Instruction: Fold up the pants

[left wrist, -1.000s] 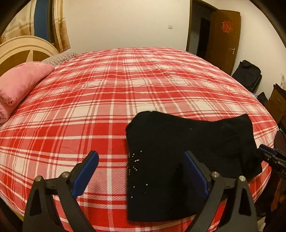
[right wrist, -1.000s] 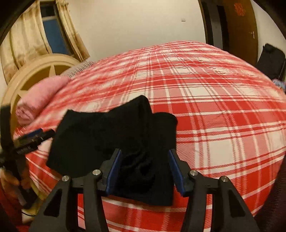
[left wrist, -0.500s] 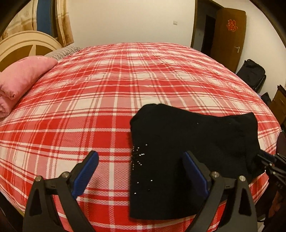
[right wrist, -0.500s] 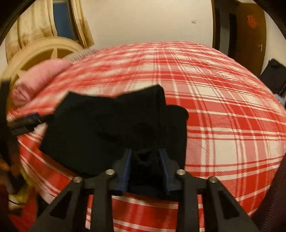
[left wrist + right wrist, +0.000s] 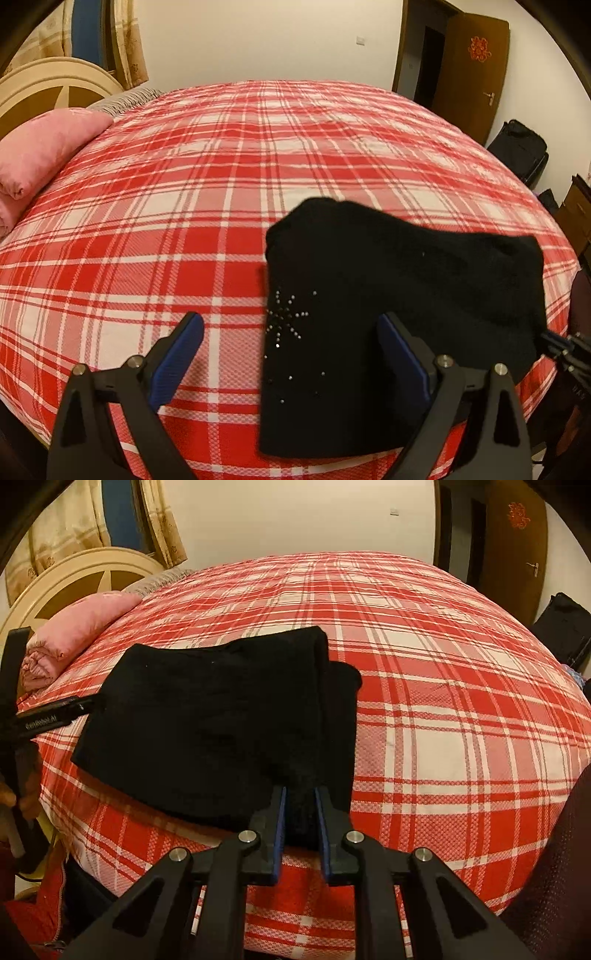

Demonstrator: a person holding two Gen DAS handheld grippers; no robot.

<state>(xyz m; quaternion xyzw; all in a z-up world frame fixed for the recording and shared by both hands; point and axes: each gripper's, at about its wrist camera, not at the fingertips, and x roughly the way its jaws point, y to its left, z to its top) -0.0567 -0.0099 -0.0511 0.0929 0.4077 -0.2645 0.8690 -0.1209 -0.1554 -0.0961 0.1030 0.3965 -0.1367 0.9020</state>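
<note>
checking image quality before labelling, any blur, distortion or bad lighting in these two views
Left wrist view: warm yellowish indoor light, strong fisheye bulge of the bed, dark corners, pants almost detail-free black, slight softness at their far right edge. Right wrist view: same bulge and tint, pants sharp, right gripper closing on them.

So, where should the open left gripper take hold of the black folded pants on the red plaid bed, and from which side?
Probably the near left corner of the black folded pants, at the rhinestone side. The open left gripper already straddles that straight edge, so it can come down from the near bed edge. The right gripper, whose jaws have just been closing, pinches the other near corner, so both ends would lift evenly off the red plaid bedspread.
</note>
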